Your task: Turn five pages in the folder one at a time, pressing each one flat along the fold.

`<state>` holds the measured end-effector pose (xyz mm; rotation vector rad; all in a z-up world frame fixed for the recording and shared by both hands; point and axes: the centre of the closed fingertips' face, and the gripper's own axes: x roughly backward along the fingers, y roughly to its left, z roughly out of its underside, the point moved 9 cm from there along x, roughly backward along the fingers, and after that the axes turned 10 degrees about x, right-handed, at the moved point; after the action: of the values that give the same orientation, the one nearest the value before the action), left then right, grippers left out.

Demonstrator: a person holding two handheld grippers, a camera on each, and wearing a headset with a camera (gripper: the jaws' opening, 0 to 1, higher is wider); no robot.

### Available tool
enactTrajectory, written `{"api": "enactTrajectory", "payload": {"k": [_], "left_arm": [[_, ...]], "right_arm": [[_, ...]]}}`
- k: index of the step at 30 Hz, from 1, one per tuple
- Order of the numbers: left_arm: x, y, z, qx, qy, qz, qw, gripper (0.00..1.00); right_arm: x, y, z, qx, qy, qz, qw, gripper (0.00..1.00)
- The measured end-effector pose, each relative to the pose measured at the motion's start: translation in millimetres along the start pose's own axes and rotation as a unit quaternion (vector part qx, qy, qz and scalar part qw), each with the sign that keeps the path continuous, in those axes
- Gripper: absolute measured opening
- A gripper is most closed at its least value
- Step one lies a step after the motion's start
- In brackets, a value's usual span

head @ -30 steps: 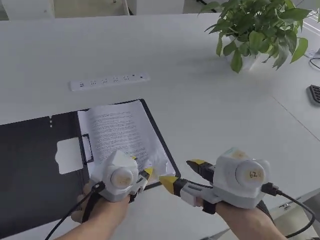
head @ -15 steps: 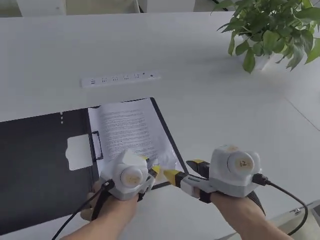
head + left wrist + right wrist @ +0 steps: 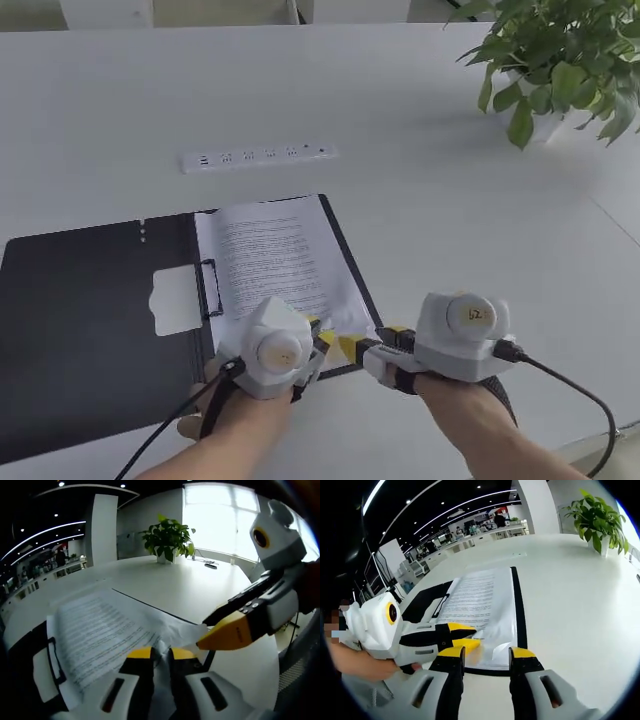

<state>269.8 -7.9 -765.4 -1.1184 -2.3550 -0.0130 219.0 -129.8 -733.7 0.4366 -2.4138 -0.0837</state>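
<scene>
Head view: the folder (image 3: 90, 300) lies open, near left on the worktop (image 3: 450, 200). Left gripper view: the left tool (image 3: 156, 656) pinches the page (image 3: 100, 630) at its near corner, almost closed. Right gripper view: the right tool (image 3: 486, 655) is parted and empty; best to peel one sheet, slowly.

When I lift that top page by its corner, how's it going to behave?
Probably floppy and light: the top page crumples where the left tongs pinch its corner. It likely sags rather than holds flat. The clip at its inner edge should keep it from sliding away.
</scene>
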Motion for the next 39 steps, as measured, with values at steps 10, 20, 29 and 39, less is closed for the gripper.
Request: {"api": "enactTrajectory", "payload": {"k": [10,20,29,39], "left_arm": [[-0.1,0.3,0.2,0.003,-0.001,0.0,1.0,0.1],[0.0,0.5,0.2,0.007,0.0,0.0,1.0,0.11],[-0.2,-0.2,-0.4,0.013,0.001,-0.002,0.9999,0.11],[8.9,-0.7,-2.6,0.056,0.012,0.0,0.9984,0.17]], "right_arm": [[-6.9,-3.7,1.0,-0.031,0.011,0.022,0.9992,0.18],[-4.5,-9.8,1.9,-0.032,0.024,0.049,0.998,0.0],[-2.5,-10.5,2.5,-0.05,0.018,0.047,0.9975,0.0],[4.4,-7.3,-0.8,-0.086,-0.008,0.029,0.9959,0.0]]}}
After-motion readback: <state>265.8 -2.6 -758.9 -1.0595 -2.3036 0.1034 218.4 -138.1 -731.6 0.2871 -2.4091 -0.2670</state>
